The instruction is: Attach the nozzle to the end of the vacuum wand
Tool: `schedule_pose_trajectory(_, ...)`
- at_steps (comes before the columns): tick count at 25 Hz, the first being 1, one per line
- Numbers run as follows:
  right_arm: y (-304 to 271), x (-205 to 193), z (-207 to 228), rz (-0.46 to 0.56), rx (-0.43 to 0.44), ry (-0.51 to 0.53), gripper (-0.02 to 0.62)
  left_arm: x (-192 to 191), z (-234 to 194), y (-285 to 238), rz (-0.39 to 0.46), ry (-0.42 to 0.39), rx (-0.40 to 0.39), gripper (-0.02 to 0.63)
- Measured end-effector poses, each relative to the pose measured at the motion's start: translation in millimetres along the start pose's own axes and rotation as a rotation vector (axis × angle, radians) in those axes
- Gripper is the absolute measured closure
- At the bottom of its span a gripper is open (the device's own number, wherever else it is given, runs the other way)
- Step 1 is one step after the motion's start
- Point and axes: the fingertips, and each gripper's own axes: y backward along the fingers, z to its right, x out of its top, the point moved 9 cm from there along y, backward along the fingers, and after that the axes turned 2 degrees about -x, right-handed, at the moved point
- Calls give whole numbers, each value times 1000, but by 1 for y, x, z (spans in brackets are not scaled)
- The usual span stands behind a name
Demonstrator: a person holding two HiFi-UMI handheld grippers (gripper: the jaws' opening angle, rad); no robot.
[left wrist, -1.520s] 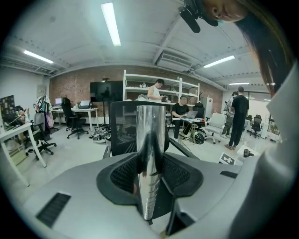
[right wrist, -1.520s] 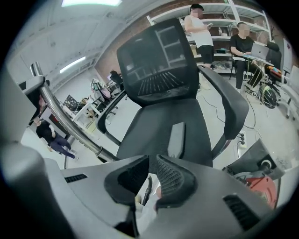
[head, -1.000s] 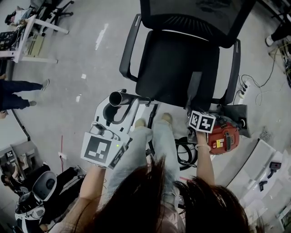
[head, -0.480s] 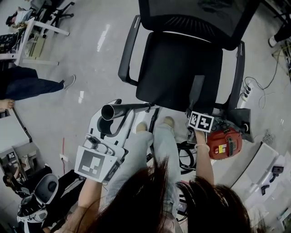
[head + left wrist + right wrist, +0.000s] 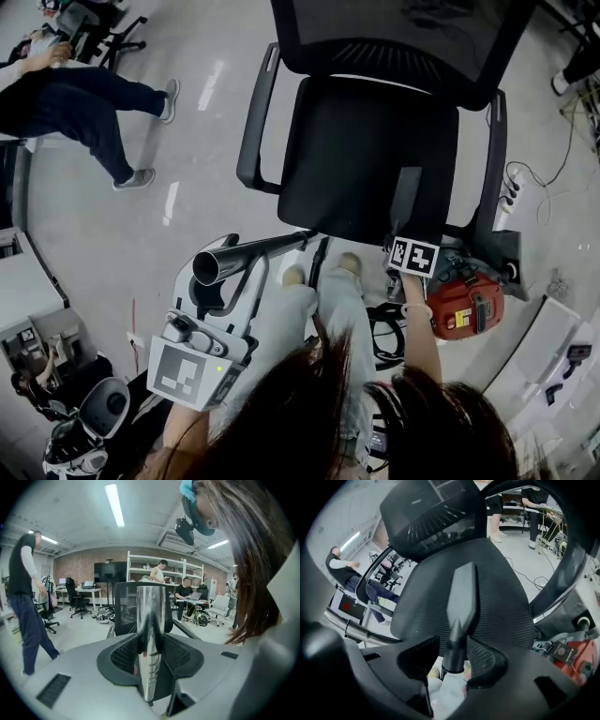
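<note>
A chrome vacuum wand [image 5: 255, 249] points its open end toward the lower left in the head view. My left gripper [image 5: 225, 281] is shut on it, and in the left gripper view the tube [image 5: 151, 620] runs straight out between the pads of that gripper [image 5: 150, 651]. A black flat-tipped nozzle [image 5: 406, 197] lies on the seat of the office chair [image 5: 347, 159]. My right gripper [image 5: 412, 244] stands over its near end. Its jaws have just been opening, and the nozzle's round collar [image 5: 458, 634] sits between them with a gap at the left pad of that gripper [image 5: 452, 660].
A red vacuum body [image 5: 464, 296] with a black hose [image 5: 382, 323] sits on the floor right of the person's legs. A power strip with cables [image 5: 506, 183] lies beyond the chair's right arm. A bystander [image 5: 89, 98] walks at the upper left.
The right gripper has sunk toward the nozzle's near end on the seat. A bystander has walked into view at the upper left. The wand stays in the left gripper.
</note>
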Motion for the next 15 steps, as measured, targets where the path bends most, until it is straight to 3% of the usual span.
schedule_pose_trajectory(15,-34,1,7,-113,-58,-19,414,-6,-2,3,6,1,-10,451)
